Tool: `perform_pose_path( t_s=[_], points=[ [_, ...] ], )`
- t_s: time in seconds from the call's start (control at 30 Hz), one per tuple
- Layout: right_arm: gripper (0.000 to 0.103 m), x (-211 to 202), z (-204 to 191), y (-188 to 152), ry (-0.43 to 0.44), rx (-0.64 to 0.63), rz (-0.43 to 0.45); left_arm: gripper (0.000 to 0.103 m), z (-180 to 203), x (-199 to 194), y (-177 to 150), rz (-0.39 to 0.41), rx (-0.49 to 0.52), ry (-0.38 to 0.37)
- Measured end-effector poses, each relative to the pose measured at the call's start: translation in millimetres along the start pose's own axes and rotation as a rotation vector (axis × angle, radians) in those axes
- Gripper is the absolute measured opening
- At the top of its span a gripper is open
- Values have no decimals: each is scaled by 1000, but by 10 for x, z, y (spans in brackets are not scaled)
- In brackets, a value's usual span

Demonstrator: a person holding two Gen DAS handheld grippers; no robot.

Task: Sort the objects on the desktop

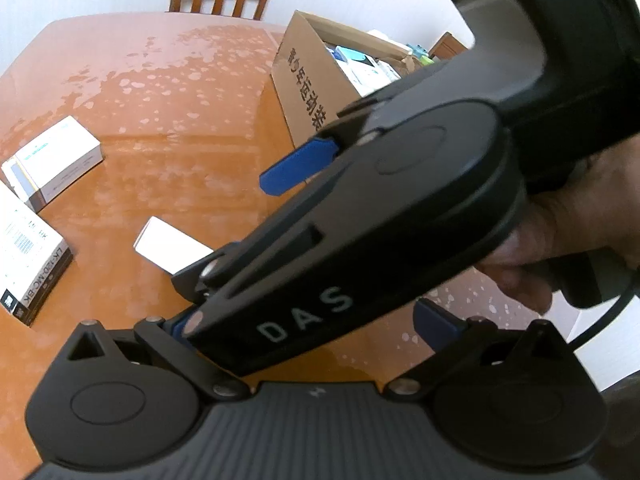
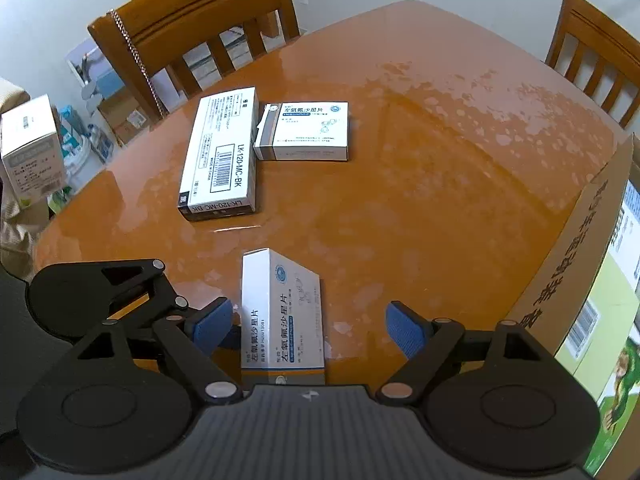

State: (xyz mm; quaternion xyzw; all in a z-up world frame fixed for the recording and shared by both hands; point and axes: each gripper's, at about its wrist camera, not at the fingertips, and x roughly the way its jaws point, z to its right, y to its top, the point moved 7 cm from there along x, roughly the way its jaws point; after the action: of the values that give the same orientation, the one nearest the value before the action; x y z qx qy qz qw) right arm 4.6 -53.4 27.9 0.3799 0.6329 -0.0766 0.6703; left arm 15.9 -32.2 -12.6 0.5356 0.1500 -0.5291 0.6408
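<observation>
A white medicine box [image 2: 282, 316] stands on edge on the orange table [image 2: 400, 208] between the fingers of my right gripper [image 2: 308, 326], which is open around it; the left pad touches or nearly touches it, the right pad is apart. The same box [image 1: 170, 250] shows partly in the left wrist view, behind the right gripper's body [image 1: 360, 220]. My left gripper [image 1: 308, 324] is open, low, right behind the right gripper. A long white LK-120 box [image 2: 220, 156] and a second medicine box [image 2: 306, 132] lie further out on the table.
An open cardboard carton [image 2: 580, 264] with several boxes inside stands at the table's right side; it also shows in the left wrist view [image 1: 316, 80]. Wooden chairs [image 2: 200, 36] stand around the table. Another box [image 2: 30, 152] sits off the table at left.
</observation>
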Motion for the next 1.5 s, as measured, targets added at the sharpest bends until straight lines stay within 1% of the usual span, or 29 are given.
perform_pose_path(
  t_s=[0.1,0.37,0.4,0.53,0.63,0.67,0.73,0.77,0.87,0.93,1.13,1.23,1.33,1.43,1.5],
  points=[
    [88,18,-3,9,-24,-39,-9,103,16,15,-5,0,12,0],
    [87,86,-39,56,-80,-113,-26,103,-27,29,10,-1,1,-3],
    [84,93,-47,55,-86,-126,-31,103,-37,30,8,-2,-6,-4],
    [76,102,-81,39,-111,-168,-40,103,-60,37,-3,-9,-20,-4],
    [59,123,-109,16,-111,-183,-53,103,-70,34,-20,-14,-20,0],
    [47,129,-116,9,-115,-188,-55,103,-76,32,-27,-16,-22,1],
    [35,138,-128,-1,-111,-193,-64,103,-100,27,-42,-18,-33,4],
    [27,144,-133,-7,-108,-195,-69,103,-114,23,-50,-19,-37,6],
    [26,147,-142,-11,-104,-202,-76,103,-155,0,-71,-21,-51,13],
    [24,137,-142,-5,-102,-202,-73,103,-181,-26,-79,-22,-59,21],
    [24,-10,-119,63,-88,-169,-26,103,-216,-125,-55,-16,-67,39],
    [24,-126,-89,102,-52,-118,-3,103,-215,-184,-23,-9,-65,46],
    [24,-321,-25,157,-21,-50,42,103,-215,-243,9,-3,-64,53],
    [24,-630,105,229,-2,36,114,103,-160,-280,60,0,-43,52],
    [24,-862,267,251,-3,107,165,103,-99,-297,96,1,-27,50]
  ],
)
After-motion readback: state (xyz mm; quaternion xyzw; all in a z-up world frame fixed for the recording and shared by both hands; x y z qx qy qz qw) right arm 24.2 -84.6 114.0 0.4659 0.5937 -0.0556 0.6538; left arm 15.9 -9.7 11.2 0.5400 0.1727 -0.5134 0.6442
